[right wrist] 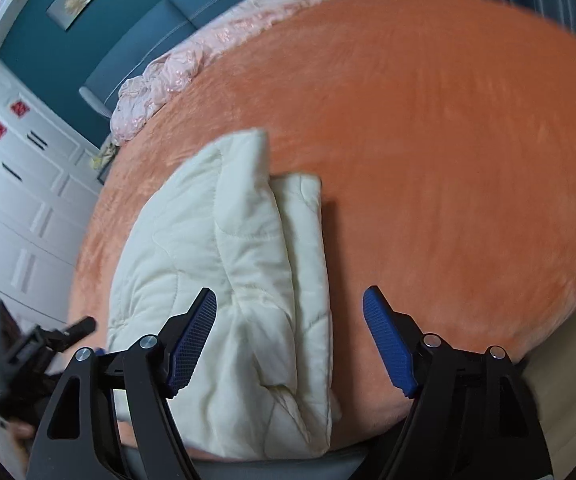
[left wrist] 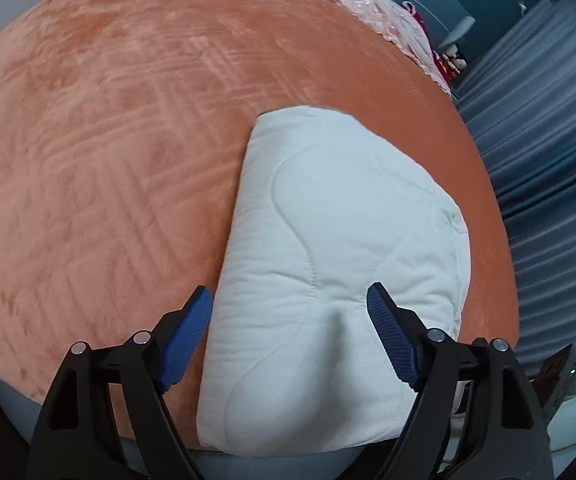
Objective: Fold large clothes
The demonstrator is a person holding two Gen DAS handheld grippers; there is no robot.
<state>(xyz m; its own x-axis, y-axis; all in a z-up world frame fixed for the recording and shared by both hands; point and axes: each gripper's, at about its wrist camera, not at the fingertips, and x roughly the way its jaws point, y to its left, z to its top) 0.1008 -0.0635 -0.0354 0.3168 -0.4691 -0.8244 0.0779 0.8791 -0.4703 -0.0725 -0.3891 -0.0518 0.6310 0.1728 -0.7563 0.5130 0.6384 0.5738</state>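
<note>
Since the white quilt (left wrist: 328,272) already lies folded into a thick pad near the edge of the orange blanket (left wrist: 108,160), the left gripper (left wrist: 290,320) hovers over its near end with jaws spread wide and nothing between them, probably placed to press or pinch the bundle. A blue curtain (left wrist: 548,140) hangs beyond the bed.

From the right wrist, the same quilt (right wrist: 224,280) shows stacked layers with one loose flap standing up along its top. The right gripper (right wrist: 290,320) is likewise released and empty, its left finger (right wrist: 194,332) over the quilt, likely lined up to catch the layered side. A white cabinet (right wrist: 16,200) stands to the left.
</note>
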